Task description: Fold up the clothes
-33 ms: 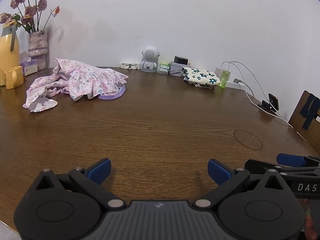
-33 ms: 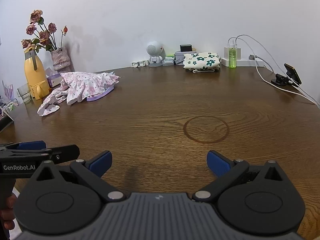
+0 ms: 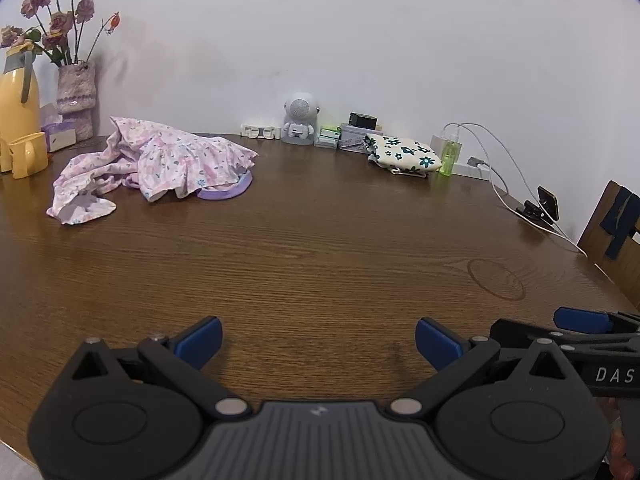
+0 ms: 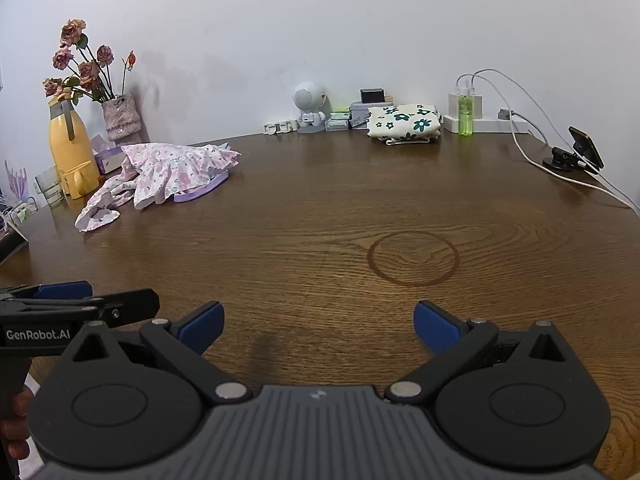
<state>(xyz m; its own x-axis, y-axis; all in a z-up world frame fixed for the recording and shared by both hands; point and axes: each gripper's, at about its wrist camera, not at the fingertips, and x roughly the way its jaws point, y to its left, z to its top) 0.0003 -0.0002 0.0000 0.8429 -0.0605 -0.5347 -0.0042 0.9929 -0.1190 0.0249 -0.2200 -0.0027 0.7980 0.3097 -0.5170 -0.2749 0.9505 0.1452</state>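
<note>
Across the left wrist view, bottom of frame: left gripper (image 3: 318,338) has its blue pads spread wide, nothing between them, hovering over bare wood. Right gripper's side profile pokes in at lower right, also empty. Task item, a crumpled pink floral garment (image 3: 160,162), lies in the upper left on the table (image 3: 320,248), well apart from both tools, with a purple band (image 3: 228,192) sticking out from under its near edge. A folded cream floral cloth (image 3: 404,154) sits upper right by the wall, looks already done. Right wrist view: right gripper (image 4: 318,326) likewise wide, empty, above the wood; same garment (image 4: 168,172) at left of frame, folded cloth (image 4: 404,122) at top centre-right. Step, my read: start of a cycle, nothing grasped yet. Next move calls for reaching both tools up-left to the heap, pinching two edges and dragging it to the bare centre to flatten; which edge is hem or shoulder I can't tell from here. Surface: dark wood-grain table, a ring stain (image 4: 412,258) centre-right. Room: plain white wall, yellow thermos jug (image 4: 70,148) and vase of dried roses (image 4: 120,116) at left, small robot-shaped speaker (image 4: 310,110), green bottle (image 4: 465,114), chargers and cables at right.
</note>
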